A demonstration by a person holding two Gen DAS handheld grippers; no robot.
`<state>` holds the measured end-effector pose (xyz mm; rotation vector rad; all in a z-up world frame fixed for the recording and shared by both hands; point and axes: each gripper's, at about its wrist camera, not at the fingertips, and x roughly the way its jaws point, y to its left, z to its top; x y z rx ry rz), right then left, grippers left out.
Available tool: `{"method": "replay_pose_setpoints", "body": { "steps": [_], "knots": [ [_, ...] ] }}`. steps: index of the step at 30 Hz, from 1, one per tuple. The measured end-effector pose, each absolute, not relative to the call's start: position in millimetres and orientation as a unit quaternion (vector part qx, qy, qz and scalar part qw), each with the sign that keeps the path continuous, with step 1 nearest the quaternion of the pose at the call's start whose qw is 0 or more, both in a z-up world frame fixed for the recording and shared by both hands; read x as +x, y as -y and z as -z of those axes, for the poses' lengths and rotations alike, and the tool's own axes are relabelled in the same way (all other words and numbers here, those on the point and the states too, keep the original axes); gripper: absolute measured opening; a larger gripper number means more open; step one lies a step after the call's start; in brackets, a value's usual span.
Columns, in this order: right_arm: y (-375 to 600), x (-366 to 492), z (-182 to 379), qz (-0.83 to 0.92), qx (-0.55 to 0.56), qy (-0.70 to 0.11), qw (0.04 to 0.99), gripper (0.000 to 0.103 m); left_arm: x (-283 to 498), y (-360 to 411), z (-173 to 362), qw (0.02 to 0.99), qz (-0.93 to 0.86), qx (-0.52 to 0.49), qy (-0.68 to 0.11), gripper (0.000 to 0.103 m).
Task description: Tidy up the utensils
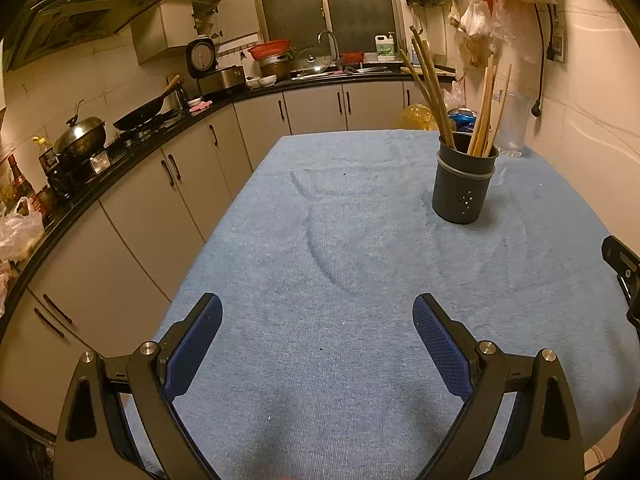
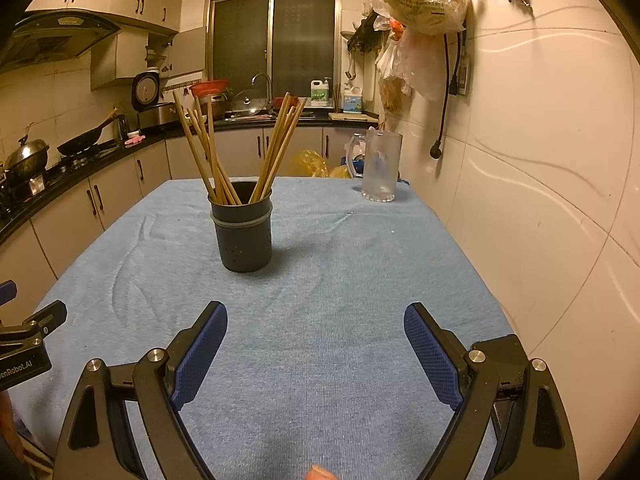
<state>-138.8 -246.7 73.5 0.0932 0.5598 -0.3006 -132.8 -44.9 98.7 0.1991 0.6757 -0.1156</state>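
chopsticks (image 2: pixel 224 152) upright in holder (image 2: pixel 243 236) (dark), both grippers — left gripper (image 1: pixel 318 320), right gripper (image 2: pixel 316 326) — empty

Wooden chopsticks (image 2: pixel 276 148), matt holder (image 2: pixel 244 232), terry cloth (image 2: pixel 340 280)

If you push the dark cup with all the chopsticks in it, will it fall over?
Probably, if pushed high: the holder is tall and narrow, and its chopsticks lean far outward. The soft blue cloth may grip its base, favouring tipping over sliding.

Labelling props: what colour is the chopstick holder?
Dark grey holder with a lighter grey band near the rim; clearest in the right wrist view.
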Motion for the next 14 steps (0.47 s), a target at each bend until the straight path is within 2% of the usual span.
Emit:
{"method": "replay_pose_setpoints", "body": {
  "steps": [10,14],
  "knots": [
    [247,-141,-74,0.147,0.046,-0.273,0.95,0.093,-133,46,-100,0.937,0.06,0.096,-0.332,0.096],
    [255,-135,-70,0.139,0.058,-0.287,0.946,0.096,-117,36,-94,0.93,0.051,0.077,-0.356,0.096]
  ]
}}
